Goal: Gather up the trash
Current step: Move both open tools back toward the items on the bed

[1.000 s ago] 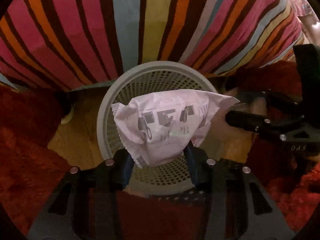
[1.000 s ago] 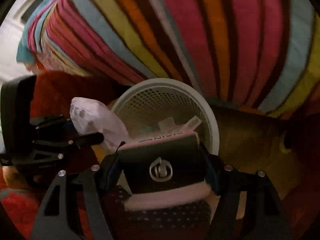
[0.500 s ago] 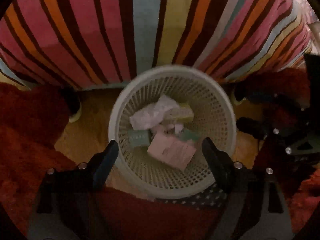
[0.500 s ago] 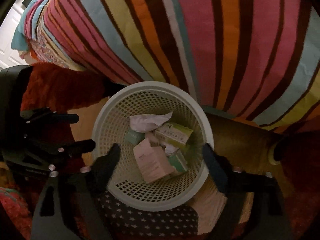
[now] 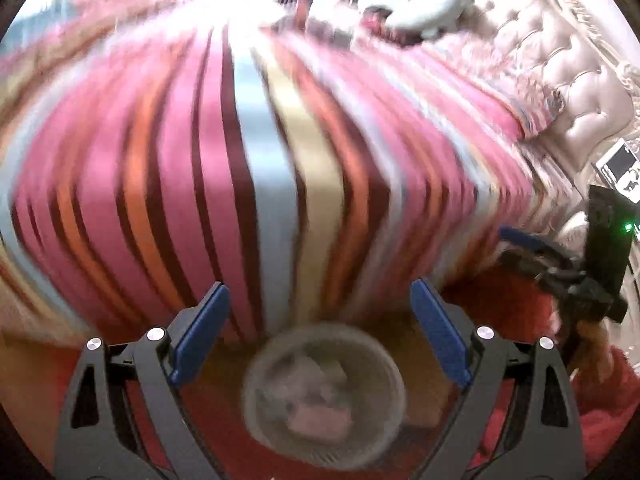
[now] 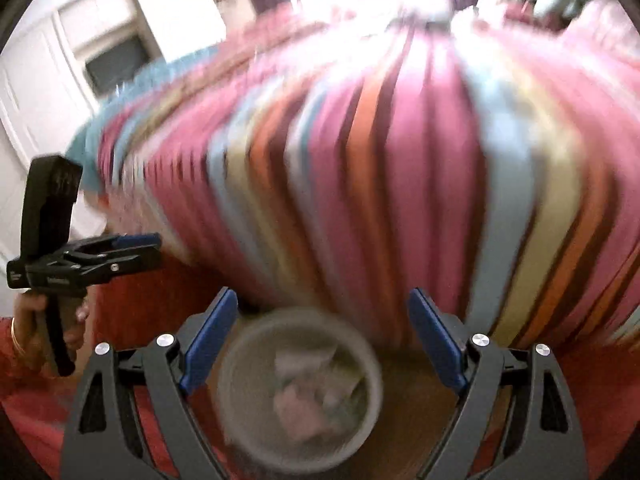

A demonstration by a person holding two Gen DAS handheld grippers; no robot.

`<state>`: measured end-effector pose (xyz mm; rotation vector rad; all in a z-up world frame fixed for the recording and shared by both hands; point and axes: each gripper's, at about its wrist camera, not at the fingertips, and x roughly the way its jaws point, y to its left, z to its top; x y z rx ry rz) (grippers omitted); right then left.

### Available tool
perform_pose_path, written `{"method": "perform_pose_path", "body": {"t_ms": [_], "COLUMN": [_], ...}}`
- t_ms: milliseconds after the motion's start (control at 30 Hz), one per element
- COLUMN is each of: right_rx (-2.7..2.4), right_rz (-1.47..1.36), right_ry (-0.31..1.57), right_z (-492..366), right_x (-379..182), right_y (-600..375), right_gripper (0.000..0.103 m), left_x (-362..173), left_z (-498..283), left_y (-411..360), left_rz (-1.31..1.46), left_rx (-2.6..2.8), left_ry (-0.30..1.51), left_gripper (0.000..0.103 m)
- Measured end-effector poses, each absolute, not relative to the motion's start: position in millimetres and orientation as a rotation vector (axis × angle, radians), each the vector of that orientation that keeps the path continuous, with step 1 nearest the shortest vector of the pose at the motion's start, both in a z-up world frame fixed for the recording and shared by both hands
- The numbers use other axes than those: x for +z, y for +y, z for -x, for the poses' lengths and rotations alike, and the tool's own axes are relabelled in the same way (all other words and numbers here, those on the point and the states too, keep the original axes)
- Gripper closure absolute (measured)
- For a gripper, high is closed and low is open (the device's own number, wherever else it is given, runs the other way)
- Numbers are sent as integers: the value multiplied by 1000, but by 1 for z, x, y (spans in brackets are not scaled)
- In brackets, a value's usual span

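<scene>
A white mesh waste basket stands on the floor at the foot of the striped bed, blurred by motion; it also shows in the right wrist view. Crumpled paper and small boxes lie inside it, and show in the right wrist view too. My left gripper is open and empty, raised above the basket. My right gripper is open and empty, also raised above the basket. Each gripper shows side-on in the other's view: the right one and the left one.
A bed with a striped multicolour cover fills the view ahead. A red shaggy rug lies around the basket on a wooden floor. A tufted headboard is at the right. White doors stand at the left.
Both grippers opened and dropped the crumpled paper and the box into the basket. Both have since lifted and tilted up, so the basket sits lower and the bed top shows.
</scene>
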<state>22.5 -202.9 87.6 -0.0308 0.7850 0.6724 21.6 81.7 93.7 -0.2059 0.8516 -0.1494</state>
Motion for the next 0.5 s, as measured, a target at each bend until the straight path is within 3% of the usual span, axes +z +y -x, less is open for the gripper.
{"method": "perform_pose_path", "body": {"t_ms": [200,500], "right_rx": [475,312], "right_rz": [98,-37], "right_ry": [538,608], "right_z": [-110,-306], "right_x": [157,174], "right_y": [-210,-161], "right_gripper": [20,20], "left_x": [167,160], "left_z": [-151,-387], "left_y": [126,172], "left_rz": [166,221], "left_rx": [24,283], "left_ry": [717,696], "left_gripper": [14,14]}}
